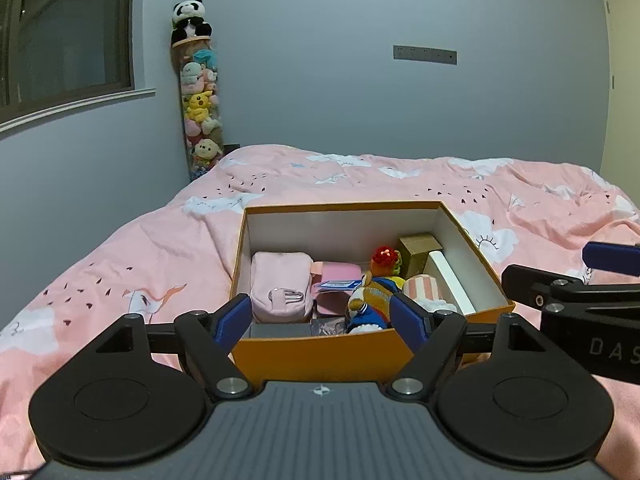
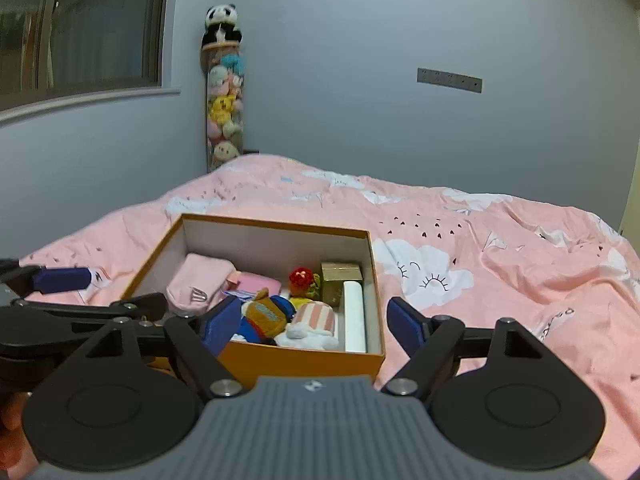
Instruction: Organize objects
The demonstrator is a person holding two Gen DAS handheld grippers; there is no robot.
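Note:
An open orange box sits on the pink duvet. Inside it lie a pink pouch, a flat pink case, a doll with a red hat, a gold carton, a long white box and a pink-striped plush. My left gripper is open at the box's near wall, holding nothing. My right gripper is open too, over the near right corner of the box, its left finger above the doll. Both sets of pads are bare.
A tall clear tube of plush toys, topped by a panda, stands in the room's corner. A window is on the left wall and a socket strip on the far wall. The duvet spreads wide to the right of the box.

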